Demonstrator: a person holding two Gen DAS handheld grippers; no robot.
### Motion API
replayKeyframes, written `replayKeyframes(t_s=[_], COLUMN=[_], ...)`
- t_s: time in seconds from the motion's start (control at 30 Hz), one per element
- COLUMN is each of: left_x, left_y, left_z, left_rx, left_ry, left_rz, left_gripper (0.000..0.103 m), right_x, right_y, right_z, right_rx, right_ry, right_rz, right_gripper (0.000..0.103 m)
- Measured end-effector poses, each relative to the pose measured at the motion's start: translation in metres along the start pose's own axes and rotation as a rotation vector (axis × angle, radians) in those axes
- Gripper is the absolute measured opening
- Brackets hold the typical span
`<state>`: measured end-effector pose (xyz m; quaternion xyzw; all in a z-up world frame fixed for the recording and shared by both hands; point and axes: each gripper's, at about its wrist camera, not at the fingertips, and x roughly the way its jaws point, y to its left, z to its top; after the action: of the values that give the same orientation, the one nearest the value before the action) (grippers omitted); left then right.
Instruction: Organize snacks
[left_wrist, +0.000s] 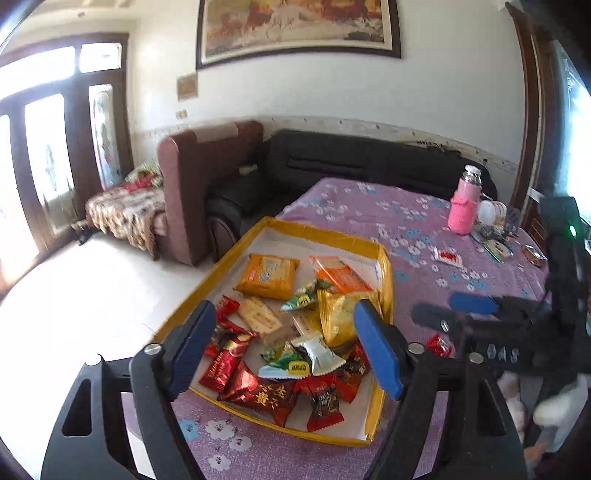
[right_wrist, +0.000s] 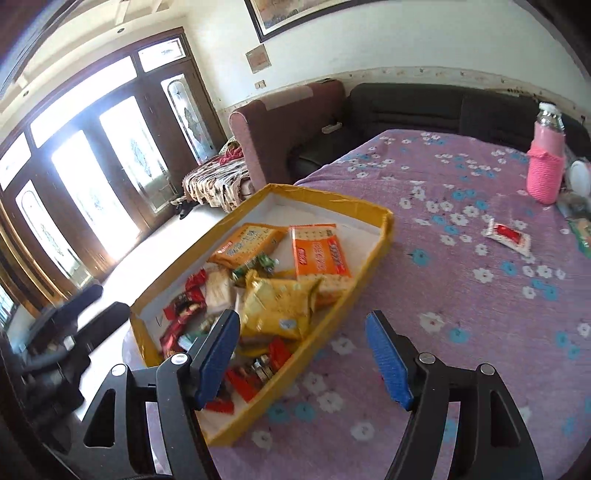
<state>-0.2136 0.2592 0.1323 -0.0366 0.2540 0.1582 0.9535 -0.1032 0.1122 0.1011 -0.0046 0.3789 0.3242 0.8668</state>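
Observation:
A shallow yellow box (left_wrist: 325, 230) (right_wrist: 332, 201) lies on the purple flowered tablecloth, with several wrapped snacks in it. They include an orange cracker packet (left_wrist: 267, 275), a gold packet (left_wrist: 340, 314) (right_wrist: 280, 306) and red candies (left_wrist: 258, 391). My left gripper (left_wrist: 284, 343) hovers over the box's near end, open, with nothing between its blue pads. My right gripper (right_wrist: 304, 354) is open and empty above the box's right rim and the cloth; it also shows in the left wrist view (left_wrist: 454, 312). A red-and-white sachet (left_wrist: 448, 256) (right_wrist: 508, 236) lies loose on the cloth to the right. A small red candy (left_wrist: 439, 345) lies on the cloth near the right gripper.
A bottle in a pink knitted sleeve (left_wrist: 463, 206) (right_wrist: 546, 166) stands at the far right with small clutter beside it. The box overhangs the table's left edge above a pale floor. Dark and brown sofas (left_wrist: 332, 158) stand behind the table.

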Motion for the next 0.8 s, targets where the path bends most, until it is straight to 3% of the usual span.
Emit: replayKeyframes(t_s=[0.13, 0.23, 0.43, 0.57, 0.8], left_x=[-0.027, -0.039, -0.039, -0.043, -0.049], left_y=[-0.012, -0.017, -0.016, -0.023, -0.047], left_z=[0.002, -0.003, -0.006, -0.006, -0.007], left_rx=[-0.008, -0.016, -0.053, -0.034, 0.031], left_ry=[-0.103, -0.131, -0.038, -0.044, -0.063], left_rz=[0.129, 0.187, 0.063, 0.102, 0.102], left_gripper=[0.089, 0.09, 0.091, 0.091, 0.091], right_x=[-0.026, -0.041, -0.049, -0.05, -0.054], right_y=[-0.005, -0.004, 0.009, 0.019, 0.021], right_z=[-0.021, -0.032, -0.05, -0.061, -0.067], right_rx=[-0.03, -0.046, -0.081, -0.118, -0.136], right_ry=[-0.03, -0.051, -0.05, -0.046, -0.039], right_rz=[-0.014, -0.016, 0.031, 0.053, 0.074], right_gripper=[0.074, 0.075, 0.076, 0.077, 0.079])
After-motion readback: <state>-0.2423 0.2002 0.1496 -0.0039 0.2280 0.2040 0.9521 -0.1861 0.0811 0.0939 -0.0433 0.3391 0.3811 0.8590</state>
